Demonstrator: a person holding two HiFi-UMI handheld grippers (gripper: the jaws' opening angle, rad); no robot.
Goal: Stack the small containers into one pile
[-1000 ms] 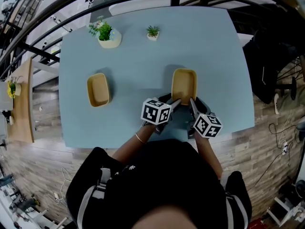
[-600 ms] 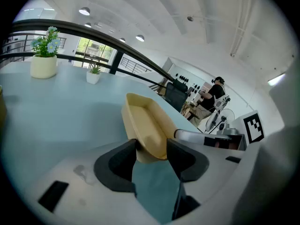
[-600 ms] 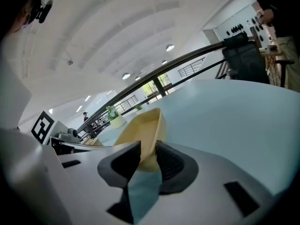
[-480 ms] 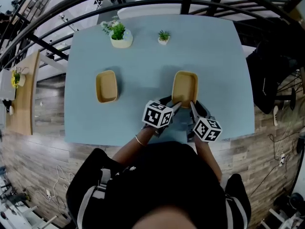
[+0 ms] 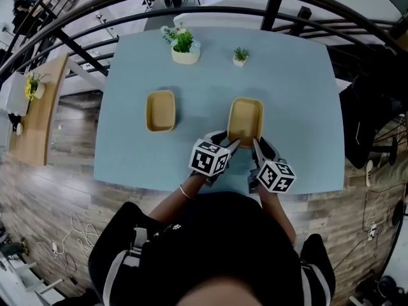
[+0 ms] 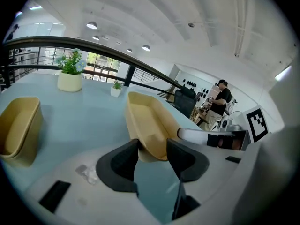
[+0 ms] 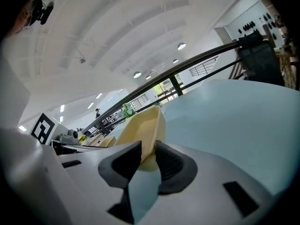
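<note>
Lifted and carried toward the second container (image 5: 160, 110), the first container (image 5: 245, 116) was clenched by my left hand-held gripper (image 6: 152, 144) and right hand-held gripper (image 7: 148, 148); stacking remained.

Dressed in a black top (image 5: 217, 247), with grey-and-white straps (image 5: 131, 257) down the left shoulder and a pale stripe (image 5: 308, 280) down the right side. Forearms uncovered, with a thin bracelet (image 5: 185, 190) on the left wrist.

Left gripper (image 5: 233, 146) topped near the hand by a white cube (image 5: 208, 158) printed with black square markers. Right gripper (image 5: 256, 146) topped by a matching marker cube (image 5: 275, 175).

Up close, the same build on the left gripper (image 6: 153, 144) and the right gripper (image 7: 148, 146): smooth pale grey shell, two dark wedge-shaped pads (image 6: 123, 162) with curved backs, and small black rectangular patches (image 7: 239, 198) set into the shell.
</note>
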